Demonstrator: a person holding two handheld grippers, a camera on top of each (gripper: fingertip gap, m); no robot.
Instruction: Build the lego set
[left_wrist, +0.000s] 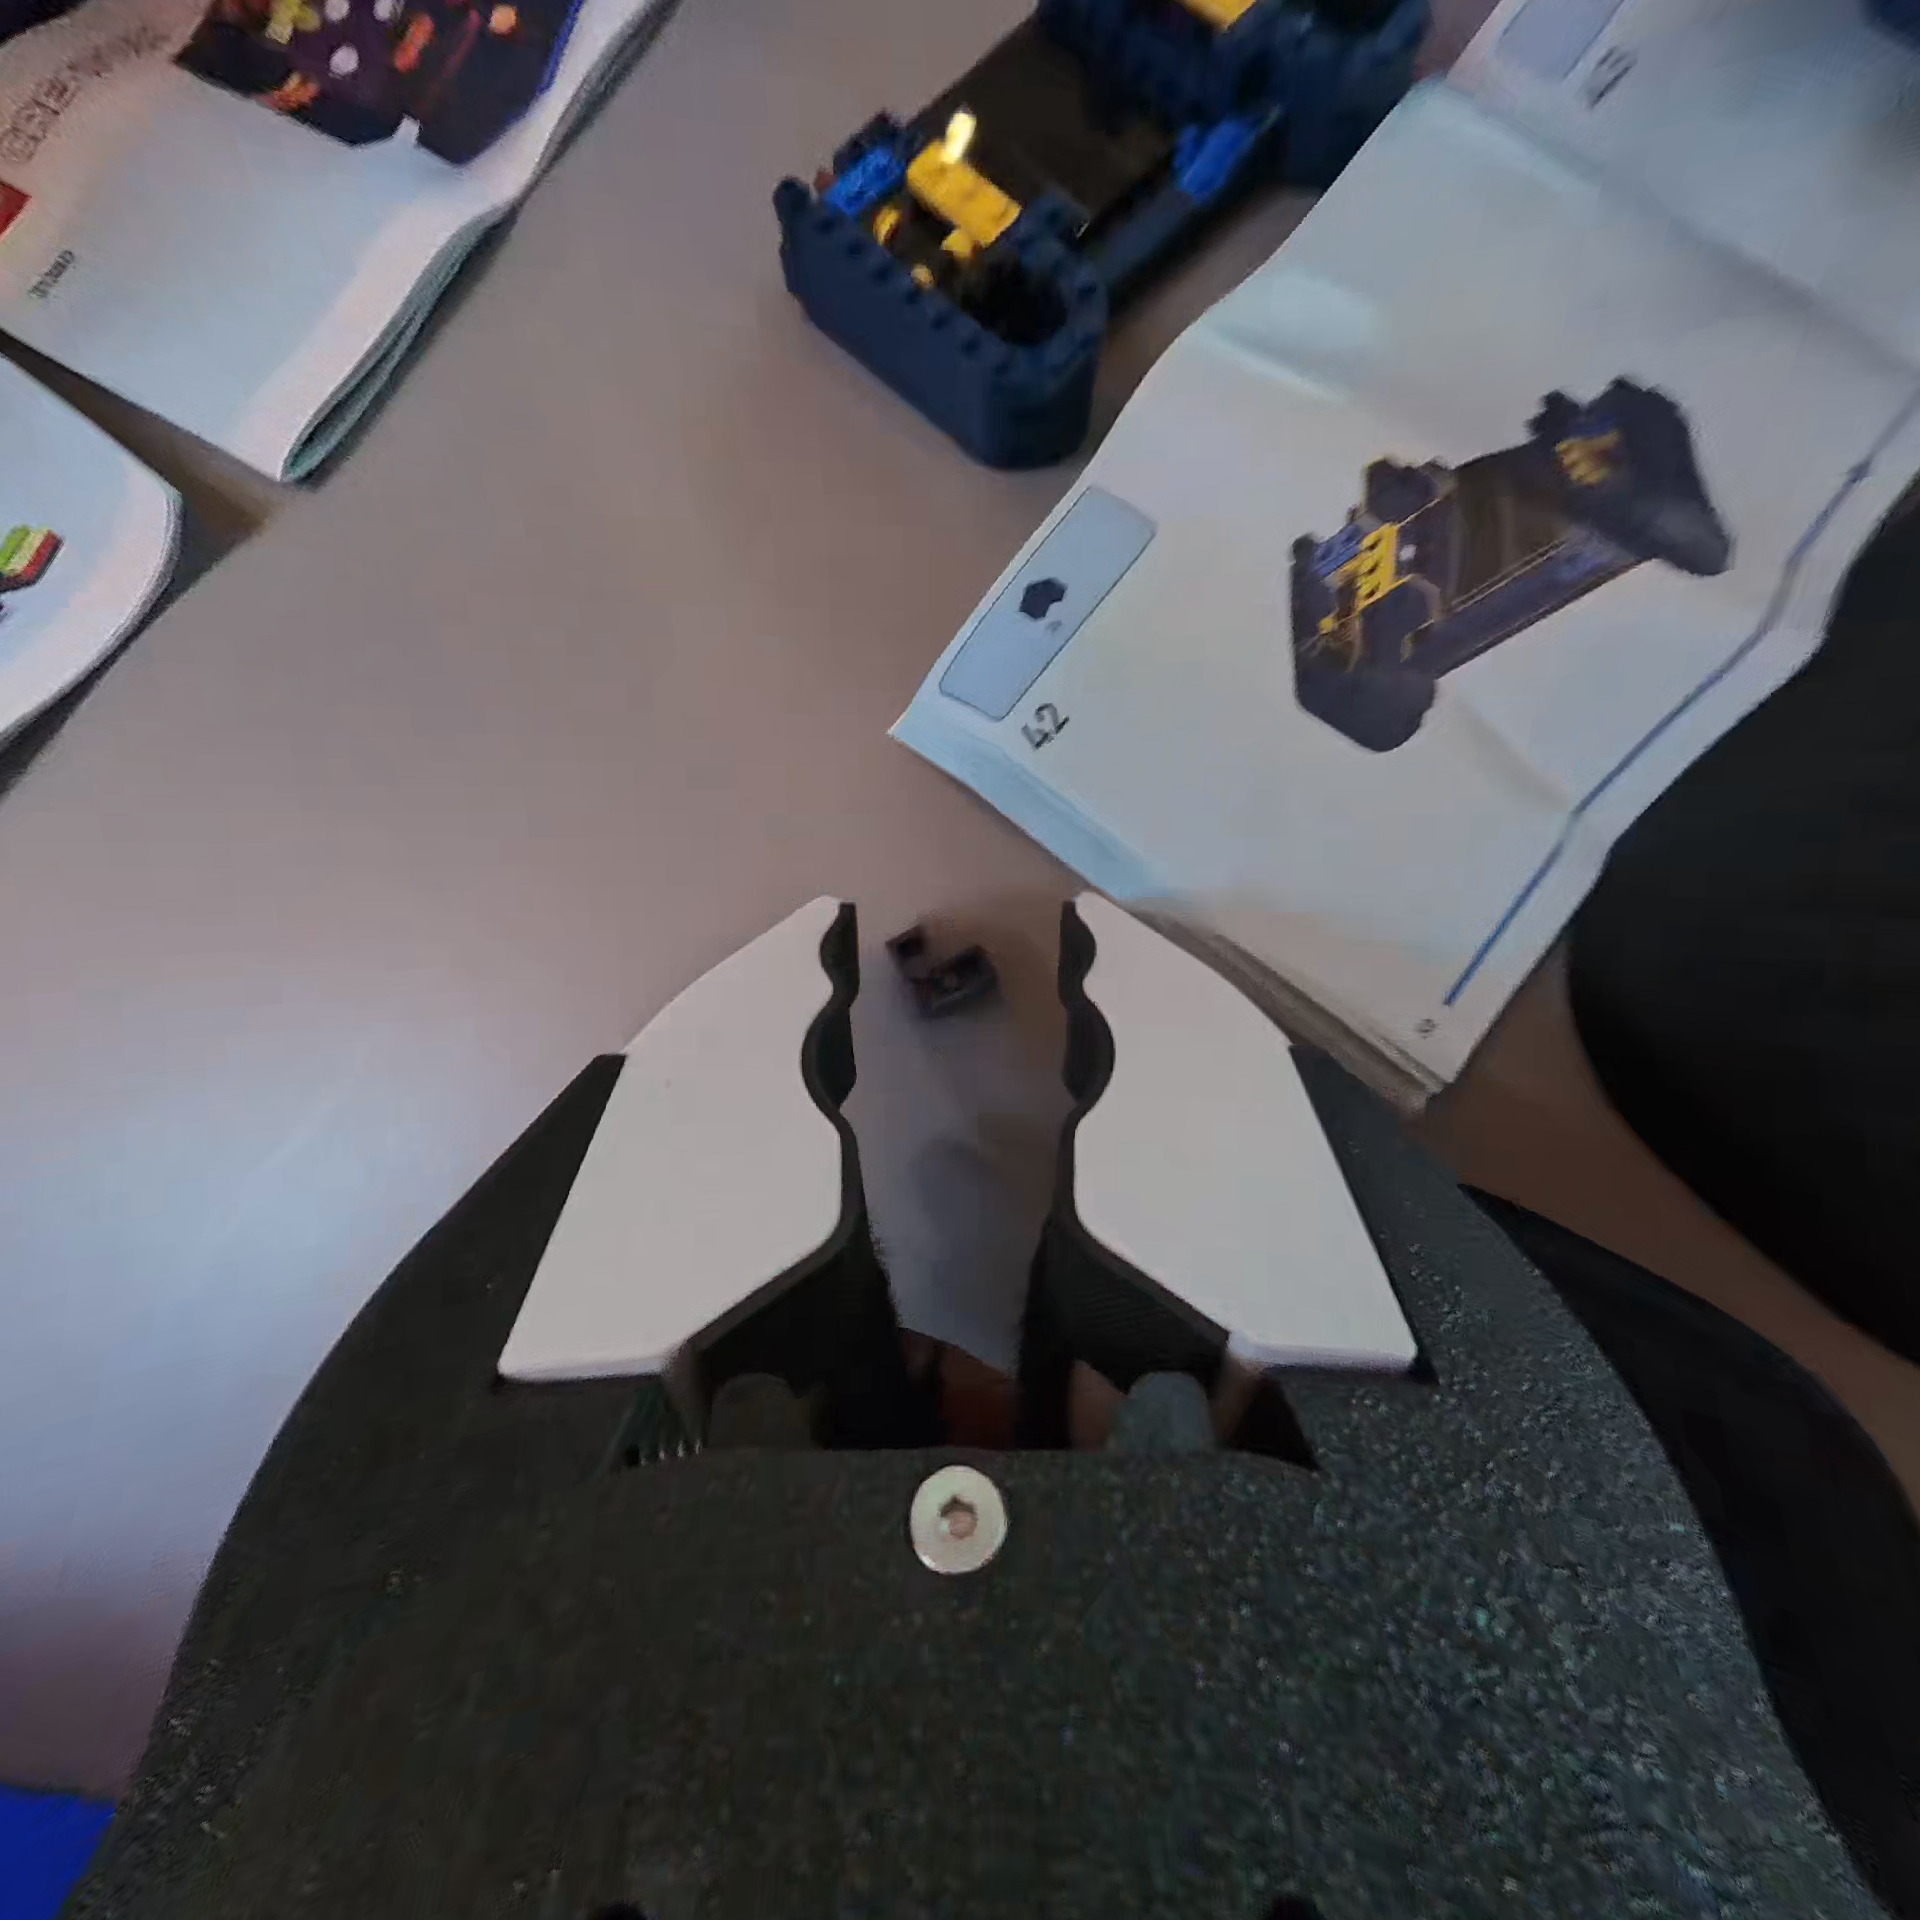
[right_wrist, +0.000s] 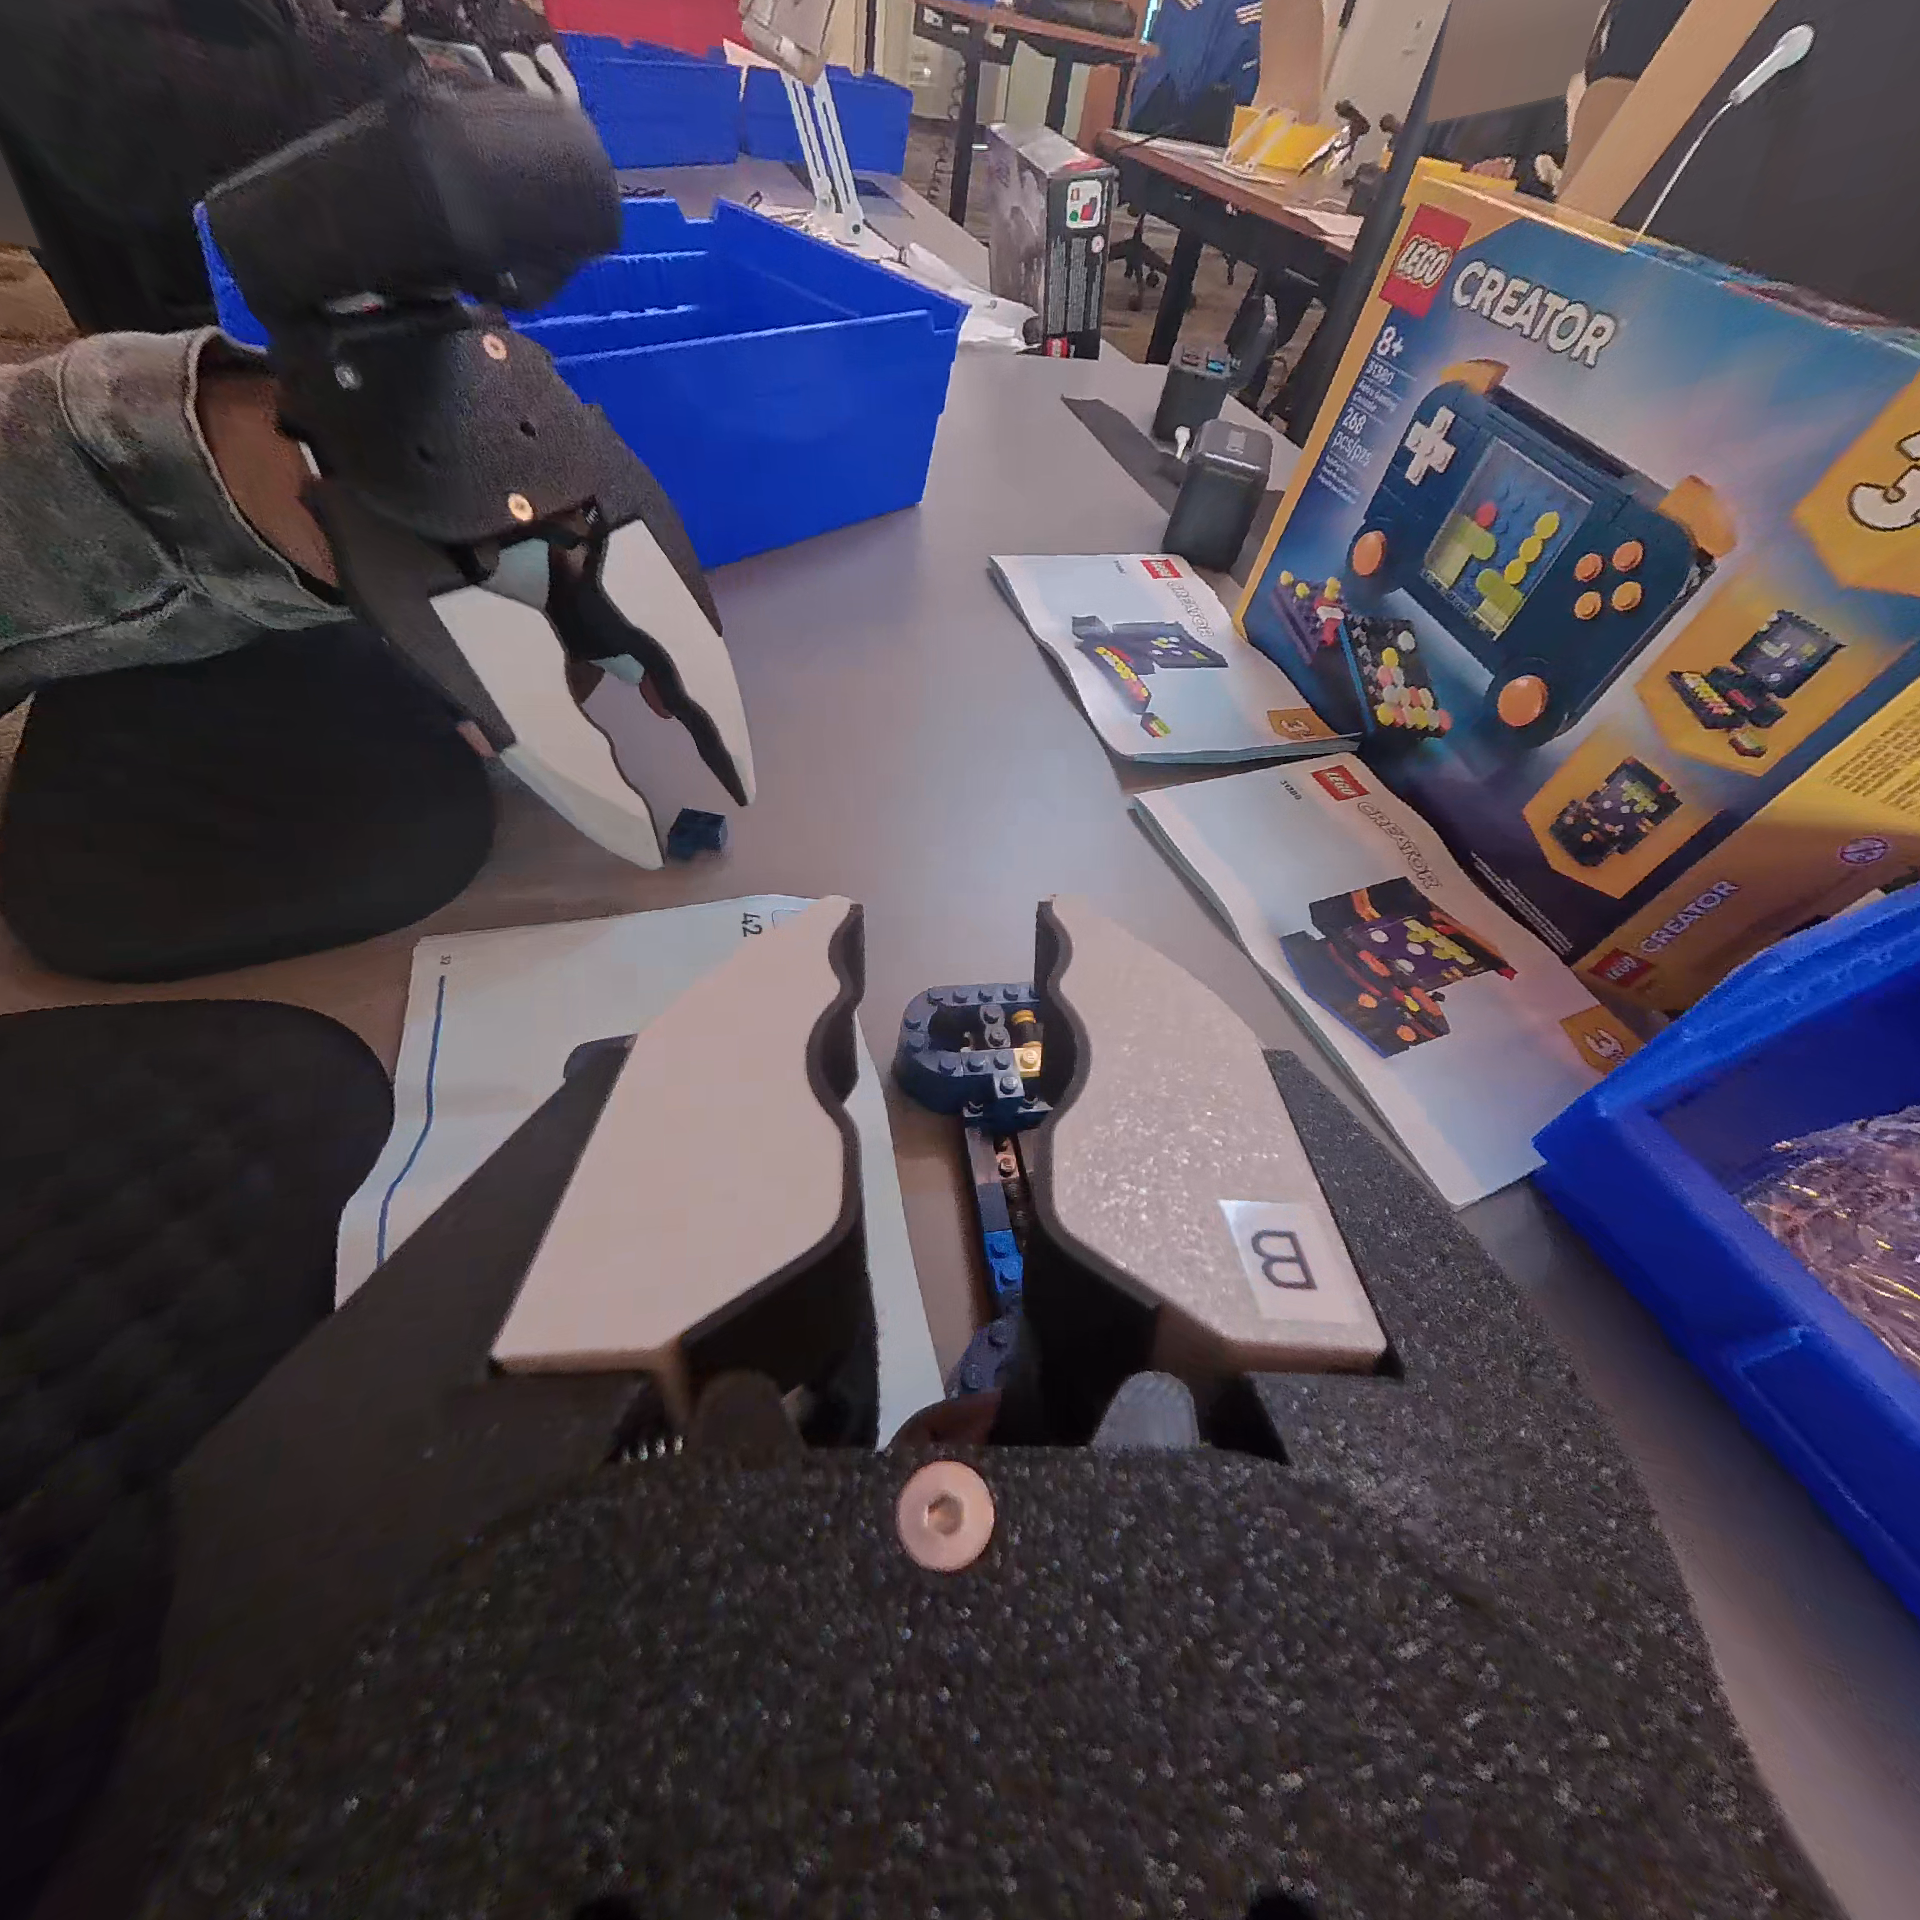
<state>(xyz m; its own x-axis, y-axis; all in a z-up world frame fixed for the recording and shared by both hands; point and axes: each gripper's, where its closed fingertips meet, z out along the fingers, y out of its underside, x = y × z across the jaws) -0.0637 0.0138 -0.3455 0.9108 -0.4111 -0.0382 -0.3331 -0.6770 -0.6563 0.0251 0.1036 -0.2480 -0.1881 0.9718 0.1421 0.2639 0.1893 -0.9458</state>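
Below the left gripper (left_wrist: 954, 940), its fingers stood parted around a small dark brick (left_wrist: 943, 971) lying on the grey table (left_wrist: 520, 779), neither pad touching it; an open booklet (left_wrist: 1403, 644) lay right. Squaring the pads on the brick's flat sides would suit it best. From the right view, the right gripper (right_wrist: 948, 997) stood open, empty, over a dark blue brick model (right_wrist: 971, 1049), far from the left gripper (right_wrist: 681, 810).

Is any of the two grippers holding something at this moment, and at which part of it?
Nothing is held. The left gripper stands open around a small dark brick without touching it; the right gripper is open above the dark blue brick model.
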